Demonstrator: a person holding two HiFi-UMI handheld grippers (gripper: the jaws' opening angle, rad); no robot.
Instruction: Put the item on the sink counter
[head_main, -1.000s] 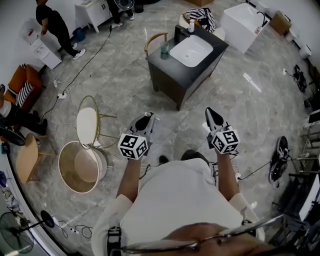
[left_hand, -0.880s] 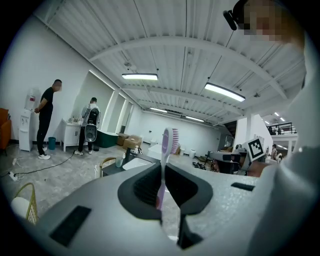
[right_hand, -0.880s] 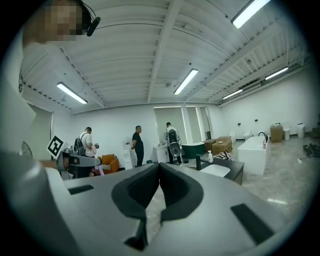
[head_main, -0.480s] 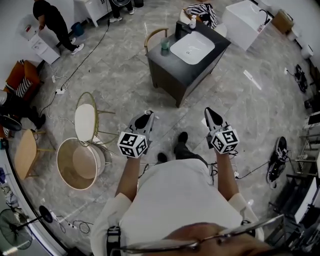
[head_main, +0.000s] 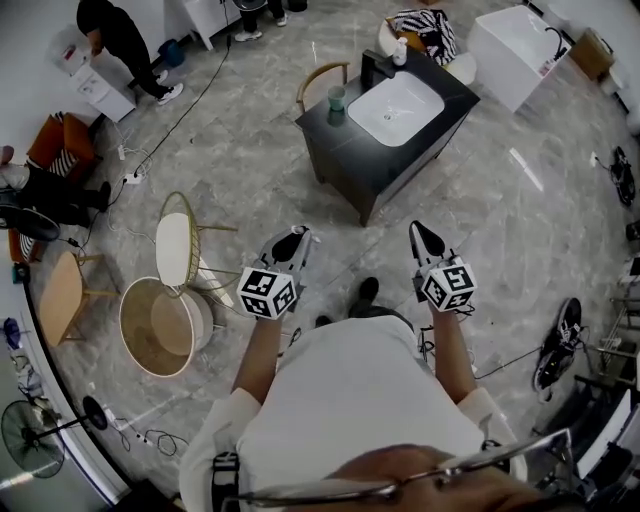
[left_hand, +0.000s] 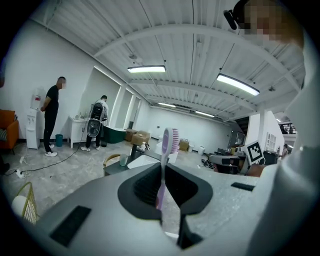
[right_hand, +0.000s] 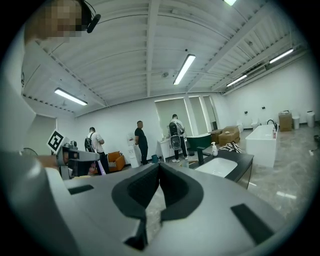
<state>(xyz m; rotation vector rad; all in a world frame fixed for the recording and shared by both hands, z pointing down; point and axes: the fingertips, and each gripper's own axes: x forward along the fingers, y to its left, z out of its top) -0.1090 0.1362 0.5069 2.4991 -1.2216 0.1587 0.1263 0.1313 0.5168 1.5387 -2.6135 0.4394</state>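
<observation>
The left gripper (left_hand: 162, 170) pinches an upright toothbrush (left_hand: 169, 142). The right gripper (right_hand: 159, 170) is pressed together, empty, well short of the bench (head_main: 335, 128).

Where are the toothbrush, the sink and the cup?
Toothbrush (left_hand: 163, 167): left gripper view, on its handle.
Sink (head_main: 397, 108): head view, on the bare white basin.
Cup (head_main: 336, 97): head view, on its side.

Left hand-held gripper (head_main: 297, 236) clamped, right (head_main: 418, 230) closed.

White short-sleeved shirt (head_main: 350, 395); grey left claw (head_main: 297, 234), grey right claw (head_main: 418, 228), black-and-white marker cubes (head_main: 267, 292)
</observation>
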